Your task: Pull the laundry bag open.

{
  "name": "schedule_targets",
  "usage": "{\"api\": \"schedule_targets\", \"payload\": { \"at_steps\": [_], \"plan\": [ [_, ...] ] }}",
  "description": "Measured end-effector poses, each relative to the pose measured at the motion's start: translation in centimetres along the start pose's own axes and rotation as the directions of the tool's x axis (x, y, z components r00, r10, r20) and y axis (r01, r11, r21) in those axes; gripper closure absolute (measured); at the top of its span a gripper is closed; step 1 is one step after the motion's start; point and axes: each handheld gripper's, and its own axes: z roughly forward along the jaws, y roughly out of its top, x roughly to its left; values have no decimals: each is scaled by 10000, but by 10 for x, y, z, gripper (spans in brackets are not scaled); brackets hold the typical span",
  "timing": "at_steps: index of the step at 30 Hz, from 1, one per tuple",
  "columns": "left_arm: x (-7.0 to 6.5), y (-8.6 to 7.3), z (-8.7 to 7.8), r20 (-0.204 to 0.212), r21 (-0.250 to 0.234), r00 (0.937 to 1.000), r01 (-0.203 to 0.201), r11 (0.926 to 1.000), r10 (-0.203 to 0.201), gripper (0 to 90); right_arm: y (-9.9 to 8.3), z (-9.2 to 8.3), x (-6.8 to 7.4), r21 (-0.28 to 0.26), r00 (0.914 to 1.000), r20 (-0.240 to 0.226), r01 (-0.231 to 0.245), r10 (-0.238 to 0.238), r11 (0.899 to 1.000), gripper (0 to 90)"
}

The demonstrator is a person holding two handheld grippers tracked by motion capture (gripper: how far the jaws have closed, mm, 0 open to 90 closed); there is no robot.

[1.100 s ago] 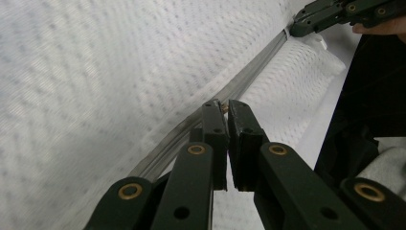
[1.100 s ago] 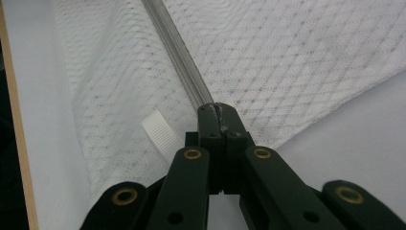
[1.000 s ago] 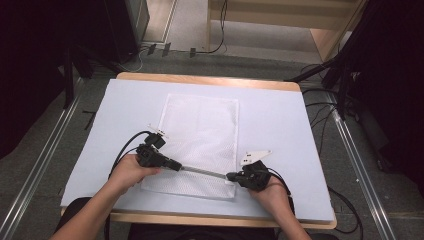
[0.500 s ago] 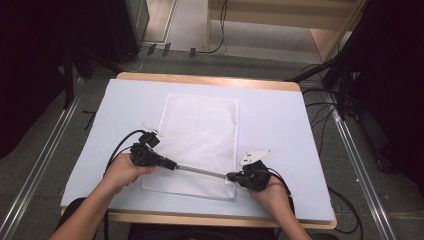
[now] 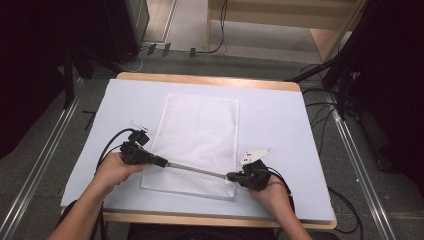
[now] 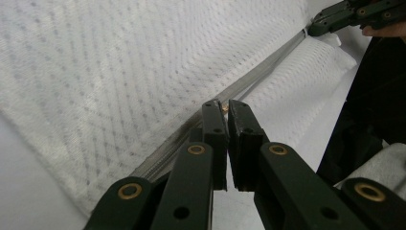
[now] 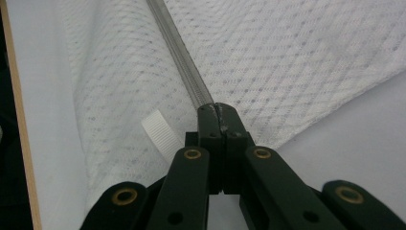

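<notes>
A white mesh bag [image 5: 200,130] lies flat in the middle of the table. Its grey zipper [image 5: 197,170] runs taut along the near edge between my two grippers. At the zipper's left end my left gripper [image 5: 164,163] is shut on the small brass zipper pull [image 6: 223,108]. The left gripper view [image 6: 221,109] has the zipper tape [image 6: 261,76] stretching away to the right gripper [image 6: 342,14]. At the bag's near right corner my right gripper [image 5: 231,176] is shut on the zipper's end [image 7: 215,109]. A white ribbed tag [image 7: 160,132] lies beside that corner.
A pale mat [image 5: 280,125] covers the wooden table [image 5: 200,80]. Black cables [image 5: 112,142] trail from both grippers. Metal rails [image 5: 40,165] and more cables run along the floor at both sides. Dark equipment stands at the far left and right.
My left gripper has slid to the left along the bag's near edge with the zipper pull, so the taut zipper between the grippers is longer. The right gripper has stayed put.
</notes>
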Motion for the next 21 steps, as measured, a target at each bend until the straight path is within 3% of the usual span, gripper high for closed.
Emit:
{"api": "schedule_targets", "payload": {
  "at_steps": [8,10,17,21],
  "plan": [
    [13,-10,-16,-210,-83,9994,282,9996,-283,879,0,0,-1,6,10000,-64,-5,5,10000,900],
    [16,-12,-19,-100,-129,9991,409,9991,-410,879,1,0,-1,23,10000,-69,-2,2,10000,900],
    [25,-20,-29,-663,-108,9954,682,9976,-688,880,1,0,-1,37,10000,-80,5,-5,10000,900],
    [32,-27,-35,-712,-75,9925,996,9950,-999,879,1,1,-1,23,10000,-86,-21,21,10000,900]
  ]
}}
